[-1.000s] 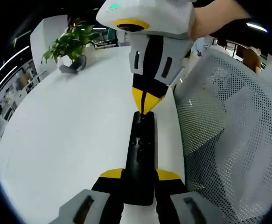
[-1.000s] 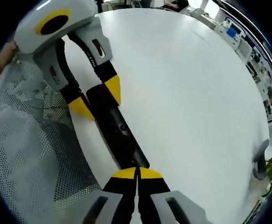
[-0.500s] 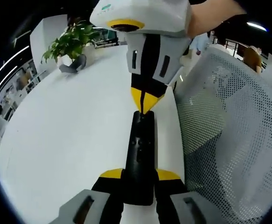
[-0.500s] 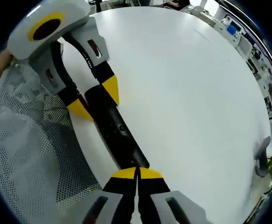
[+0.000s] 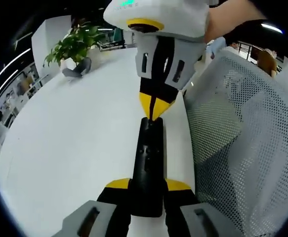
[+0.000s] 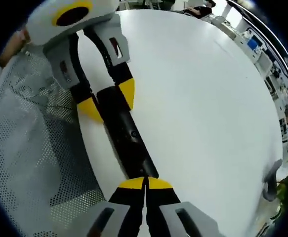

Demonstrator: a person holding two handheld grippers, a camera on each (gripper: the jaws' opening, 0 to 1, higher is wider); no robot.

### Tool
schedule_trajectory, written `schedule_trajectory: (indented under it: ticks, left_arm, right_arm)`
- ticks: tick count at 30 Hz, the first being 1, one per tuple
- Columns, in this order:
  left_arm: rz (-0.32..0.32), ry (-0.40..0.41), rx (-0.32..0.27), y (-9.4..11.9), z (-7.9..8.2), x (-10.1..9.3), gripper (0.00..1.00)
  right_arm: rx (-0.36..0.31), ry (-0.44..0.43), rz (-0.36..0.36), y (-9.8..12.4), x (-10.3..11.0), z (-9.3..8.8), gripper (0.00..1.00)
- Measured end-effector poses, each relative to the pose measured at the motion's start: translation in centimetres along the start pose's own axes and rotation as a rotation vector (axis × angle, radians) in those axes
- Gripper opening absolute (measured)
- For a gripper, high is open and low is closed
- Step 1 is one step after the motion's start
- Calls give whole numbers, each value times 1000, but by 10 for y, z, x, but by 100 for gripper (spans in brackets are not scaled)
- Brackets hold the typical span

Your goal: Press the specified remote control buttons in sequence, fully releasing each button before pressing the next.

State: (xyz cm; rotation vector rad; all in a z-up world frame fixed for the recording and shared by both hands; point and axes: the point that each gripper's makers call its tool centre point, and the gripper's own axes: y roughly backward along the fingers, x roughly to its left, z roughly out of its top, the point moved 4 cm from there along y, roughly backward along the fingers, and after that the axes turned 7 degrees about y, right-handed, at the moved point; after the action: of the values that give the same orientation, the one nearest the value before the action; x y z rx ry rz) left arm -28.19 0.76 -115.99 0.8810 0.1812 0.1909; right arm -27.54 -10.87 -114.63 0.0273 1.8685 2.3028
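A long black remote [image 5: 148, 158] lies just over the white table [image 5: 74, 138], close to its edge. My left gripper [image 5: 147, 185] is shut on the remote's near end, a yellow tip on each side. My right gripper [image 5: 153, 111] comes down from above, shut, its joined yellow tips resting on the remote's far end. In the right gripper view the same remote [image 6: 129, 143] runs from my right gripper [image 6: 144, 181] up to the left gripper [image 6: 109, 100], which clamps it. A small round button shows mid-remote.
A potted plant in a grey pot [image 5: 77, 49] stands at the table's far end, and shows as the pot [image 6: 272, 177] at the right rim. A white mesh chair back [image 5: 242, 148] presses close along the table edge, seen as mesh [image 6: 30, 148] too.
The right gripper's body has tilted slightly and its view has shifted a little. Its tips stay on the remote's end. The left gripper still clamps the remote.
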Motion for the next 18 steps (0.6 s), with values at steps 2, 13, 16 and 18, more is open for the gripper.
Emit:
schedule_trajectory:
  ticks: [2,13,16,18]
  left_arm:
    - [-3,6,-15,0,-1,0,24]
    - [-12,8,-90,-1,-6,1,24]
    - [-13,-2,-75,-2,-4,0,24]
    - [-11,3,-86,-2,-5,0,24]
  right_arm:
    - [-18,11,12,0,0,-2,0]
    - [-184,-23,21,1,1,-5,0]
    - [-244,-27,-1,1,2,-8,0]
    - [-259,-31,0,1,1,-8,0]
